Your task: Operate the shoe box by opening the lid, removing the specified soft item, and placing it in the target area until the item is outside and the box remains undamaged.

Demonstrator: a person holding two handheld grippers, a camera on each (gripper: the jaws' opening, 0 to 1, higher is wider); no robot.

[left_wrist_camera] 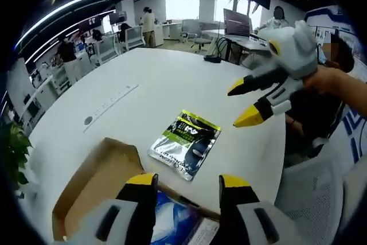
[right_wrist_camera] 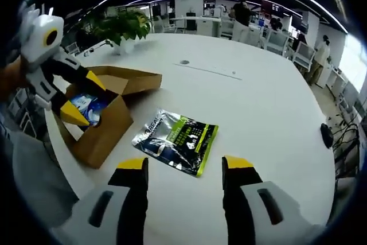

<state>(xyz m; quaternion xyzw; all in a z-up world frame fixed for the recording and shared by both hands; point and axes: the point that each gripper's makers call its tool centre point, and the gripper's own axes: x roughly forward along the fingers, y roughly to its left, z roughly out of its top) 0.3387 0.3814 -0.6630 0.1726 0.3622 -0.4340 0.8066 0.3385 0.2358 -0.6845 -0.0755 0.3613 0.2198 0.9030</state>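
The brown cardboard shoe box [right_wrist_camera: 106,127] stands open near the table edge, its lid flap [right_wrist_camera: 129,78] folded back. A blue-and-white soft item [right_wrist_camera: 92,106] lies inside it. In the right gripper view my left gripper [right_wrist_camera: 85,100] hangs open over the box mouth; its own view has the jaws [left_wrist_camera: 188,181] apart above the box [left_wrist_camera: 94,185] and the blue item [left_wrist_camera: 172,222]. A green, black and silver packet [right_wrist_camera: 178,140] lies flat on the white table beside the box. My right gripper [right_wrist_camera: 185,164] is open and empty, just short of the packet [left_wrist_camera: 186,143]. It enters the left gripper view as open yellow-tipped jaws [left_wrist_camera: 243,104].
The round white table [right_wrist_camera: 258,101] has a grommet [right_wrist_camera: 183,62] and a potted plant [right_wrist_camera: 123,27] at its far side. A small black object [right_wrist_camera: 327,136] sits near the right rim. Office chairs, desks and people stand beyond. A person's hand [left_wrist_camera: 330,78] holds the right gripper.
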